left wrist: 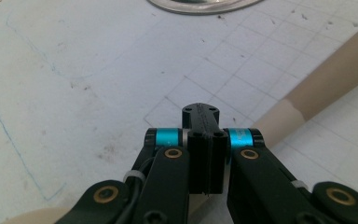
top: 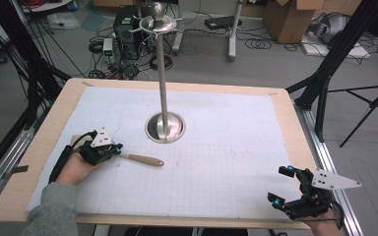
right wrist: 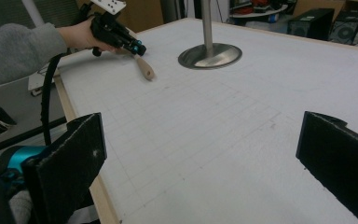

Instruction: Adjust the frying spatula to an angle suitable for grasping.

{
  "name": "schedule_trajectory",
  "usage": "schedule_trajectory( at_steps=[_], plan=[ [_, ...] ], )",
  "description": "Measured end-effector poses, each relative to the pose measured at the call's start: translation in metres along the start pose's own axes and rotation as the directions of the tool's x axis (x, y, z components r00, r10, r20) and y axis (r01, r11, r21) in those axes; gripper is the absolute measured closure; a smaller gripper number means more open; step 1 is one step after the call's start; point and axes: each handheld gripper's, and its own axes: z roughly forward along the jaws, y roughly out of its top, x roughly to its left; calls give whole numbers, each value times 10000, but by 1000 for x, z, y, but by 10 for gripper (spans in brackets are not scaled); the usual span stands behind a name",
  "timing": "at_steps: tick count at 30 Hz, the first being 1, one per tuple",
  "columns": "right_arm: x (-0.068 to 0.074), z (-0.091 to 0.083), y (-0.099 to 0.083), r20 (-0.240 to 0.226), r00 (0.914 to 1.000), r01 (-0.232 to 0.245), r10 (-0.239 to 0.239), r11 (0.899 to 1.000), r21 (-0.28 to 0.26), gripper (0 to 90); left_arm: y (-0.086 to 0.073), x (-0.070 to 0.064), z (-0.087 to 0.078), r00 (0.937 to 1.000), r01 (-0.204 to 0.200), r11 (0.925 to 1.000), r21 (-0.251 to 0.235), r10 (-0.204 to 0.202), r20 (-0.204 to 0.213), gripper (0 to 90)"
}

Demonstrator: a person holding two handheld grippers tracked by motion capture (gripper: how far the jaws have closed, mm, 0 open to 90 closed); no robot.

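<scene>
Your left gripper (top: 118,149) sits at the near left of the table, its black jaws pressed together beside a wooden utensil handle (top: 145,160). Your left gripper view shows the jaws meeting with no gap and the handle (left wrist: 326,84) passing just right of them, so whether they pinch it cannot be told. The handle is a smooth, pale, rounded stick lying flat, its long axis running from the gripper toward the table's middle right, rounded end farthest away. Just beyond stands a polished steel hook stand (top: 165,127) with a round base. Your right gripper (top: 282,187) rests at the near right, well apart, its jaws spread wide over the gridded white mat (top: 226,147)
</scene>
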Motion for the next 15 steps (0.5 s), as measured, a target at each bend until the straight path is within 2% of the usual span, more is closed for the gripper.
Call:
schedule_trajectory(
  at_steps=[8,15],
  plan=[
    [-4,18,7,-423,9990,122,-118,9999,85,4,-7,-6,-12,9999,-124,9998,150,125,-29,899],
    [-6,34,12,-759,9968,276,-267,9996,116,4,-18,-11,-25,9999,99,9999,130,-99,-59,899]
  ],
)
